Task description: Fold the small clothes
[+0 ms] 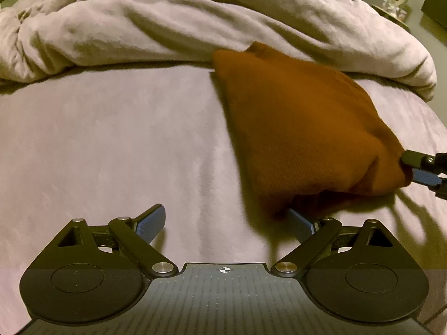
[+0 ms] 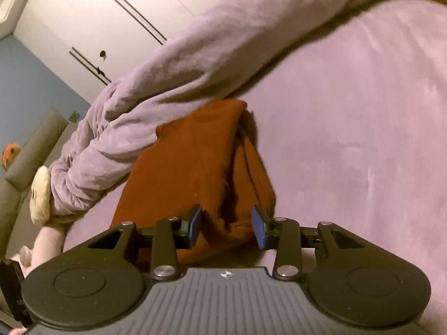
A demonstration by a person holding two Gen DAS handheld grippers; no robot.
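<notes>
The bed sheet (image 1: 111, 139) spreads wide ahead of both claws, and the bunched duvet (image 1: 195, 22) lies heaped along its far side. The rust-orange garment (image 1: 301, 128) rests on the sheet ahead and to the right of the left claw (image 1: 229, 223), its far end touching the duvet.

The left claw is released, pads spread wide, nothing between them; its right pad sits just at the garment's near corner. In the right wrist view, the right claw (image 2: 227, 226) has its pads parted around a bunched fold of the garment, the cloth sitting between them. Whether the pads actually press it I cannot tell (the gap looks fairly wide).

Risks, as I judge them:
- If the right claw's hold is loose, lifting would let the fold slip out and the layers fall apart.
- Pulling only from one corner may drag the whole piece across the sheet and skew the fold.
- The far end could snag under the duvet edge.
</notes>
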